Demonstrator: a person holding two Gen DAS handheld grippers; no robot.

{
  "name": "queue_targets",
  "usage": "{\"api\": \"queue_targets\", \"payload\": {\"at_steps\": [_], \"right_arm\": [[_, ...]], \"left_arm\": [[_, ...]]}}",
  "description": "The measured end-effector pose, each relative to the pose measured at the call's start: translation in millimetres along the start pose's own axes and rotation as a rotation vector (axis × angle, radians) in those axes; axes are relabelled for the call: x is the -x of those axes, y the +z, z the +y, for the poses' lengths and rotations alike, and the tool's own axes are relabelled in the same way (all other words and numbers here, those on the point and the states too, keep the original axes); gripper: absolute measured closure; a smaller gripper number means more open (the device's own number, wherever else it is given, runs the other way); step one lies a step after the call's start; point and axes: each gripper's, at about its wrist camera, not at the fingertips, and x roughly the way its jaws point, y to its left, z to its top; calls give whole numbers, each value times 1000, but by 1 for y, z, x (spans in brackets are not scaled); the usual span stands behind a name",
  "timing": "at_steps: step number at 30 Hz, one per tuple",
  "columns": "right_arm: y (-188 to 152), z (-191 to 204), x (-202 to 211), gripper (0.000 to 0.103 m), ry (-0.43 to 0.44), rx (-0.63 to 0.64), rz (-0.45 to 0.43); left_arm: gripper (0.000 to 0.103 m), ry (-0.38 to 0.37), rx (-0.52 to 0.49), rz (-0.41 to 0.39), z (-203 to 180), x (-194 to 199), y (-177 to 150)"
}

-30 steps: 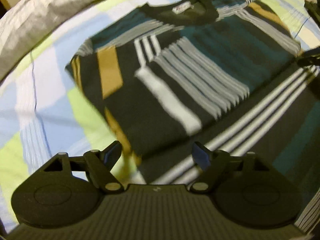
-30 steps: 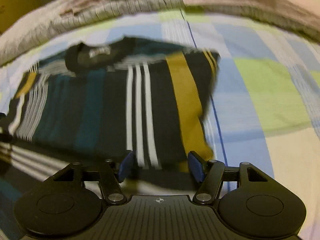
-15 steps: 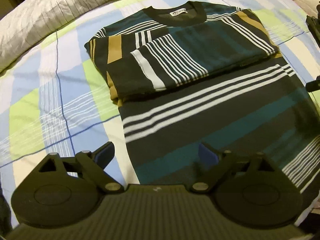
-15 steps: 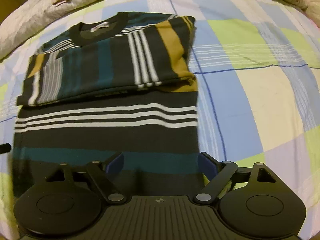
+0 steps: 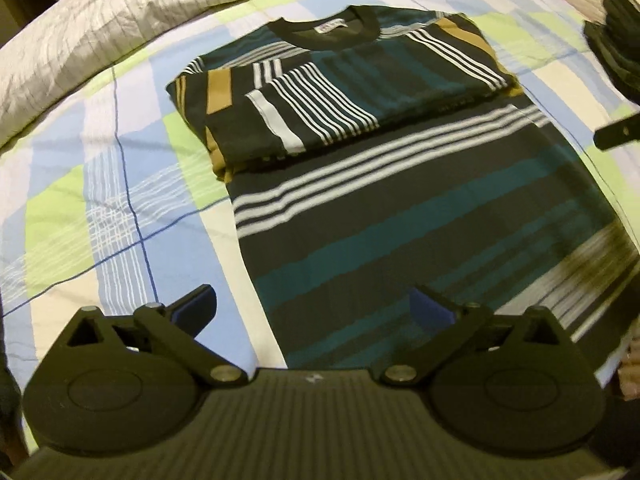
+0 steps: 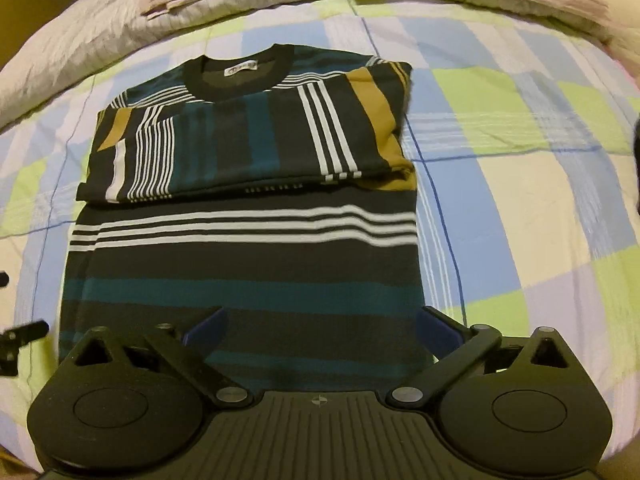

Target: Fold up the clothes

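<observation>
Striped shirt (image 6: pixel 248 236) lies flat on the checked bedspread (image 6: pixel 520 200), sleeves folded in, so both empty grippers, left (image 5: pixel 312 312) and right (image 6: pixel 320 328), jaws just spread wide, should pinch the 2 hem corners evenly.

A bedroom: checked bedsheet (image 6: pixel 500 184) and rumpled striped duvet (image 5: pixel 80 48).

- The sweater (image 6: pixel 248 264) is black with teal bands, thin white stripes and mustard patches; its collar is plain black.
- The bedsheet (image 6: pixel 520 208) is checked in pale blue, lime green, cream and lilac, crossed by thin blue lines.
- The quilt (image 5: pixel 80 40) at the far edge is grey-white with fine stripes.
- The gripper pads (image 6: pixel 204 330) are blue on black arms.
</observation>
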Motion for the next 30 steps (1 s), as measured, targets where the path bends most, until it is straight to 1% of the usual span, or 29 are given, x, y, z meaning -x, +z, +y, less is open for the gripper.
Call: {"api": "queue_targets", "payload": {"at_steps": [2,7,10,12,13,16,18,19,20,21,22,25,27,30], "right_arm": [[-10,9,8,0,-5,-22,-5],[-42,36,22,0,-8,18,-2],[-64,43,30,0,-6,37,4],[-81,45,35,0,-6,98,12],[-90,47,37,0,-7,131,17],[-117,43,39,1,-8,219,43],[-134,38,38,1,-3,269,59],[-143,35,37,2,-3,298,59],[-152,32,37,10,-4,330,56],[-161,29,35,18,0,364,55],[-169,27,31,29,3,401,60],[-197,18,18,30,9,512,69],[-213,11,11,32,20,572,63],[-232,3,2,32,36,643,54]], "left_arm": [[1,-4,-39,-9,-1,7,-10],[1,-24,-104,-25,-3,15,-42],[1,-12,-204,-61,-14,20,-65],[2,-17,-279,-84,-25,26,-80],[2,-30,-306,-81,-32,27,-88],[7,-74,-368,-69,-52,30,-113],[11,-80,-423,-75,-70,30,-131],[13,-76,-461,-79,-80,29,-141],[17,-72,-503,-83,-91,28,-151],[19,-67,-546,-84,-102,26,-161],[19,-63,-590,-84,-111,24,-170],[26,-27,-728,-77,-136,13,-197],[32,27,-771,-59,-146,5,-211],[33,91,-813,-55,-154,-5,-223]]}}
